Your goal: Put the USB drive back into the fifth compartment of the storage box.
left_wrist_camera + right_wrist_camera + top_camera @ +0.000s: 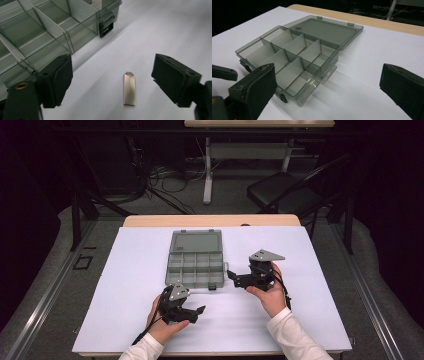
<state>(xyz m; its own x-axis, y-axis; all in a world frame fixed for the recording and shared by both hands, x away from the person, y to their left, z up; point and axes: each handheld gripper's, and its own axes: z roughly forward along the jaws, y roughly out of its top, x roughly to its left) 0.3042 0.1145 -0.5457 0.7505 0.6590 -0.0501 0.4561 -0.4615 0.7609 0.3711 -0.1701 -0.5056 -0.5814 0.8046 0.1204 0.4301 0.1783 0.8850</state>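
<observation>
A clear grey compartment box (195, 262) lies open in the middle of the white mat, its lid (196, 241) folded flat behind it and its cells bare. A small silver USB stick (129, 88) lies on the mat just off the box's near corner (37, 32). My left gripper (112, 72) hovers low over the stick with one jaw on each side and neither pad touching it; in the high view the left gripper (197, 312) sits in front of the box. My right gripper (232, 277) is open to the right of the box (294, 55), with nothing between its jaws.
The white mat (300, 310) covers a wooden table whose far edge (210, 220) shows behind the lid. The box's black latch (106, 26) juts from its front wall. A black chair (285, 190) and cables stand on the floor beyond.
</observation>
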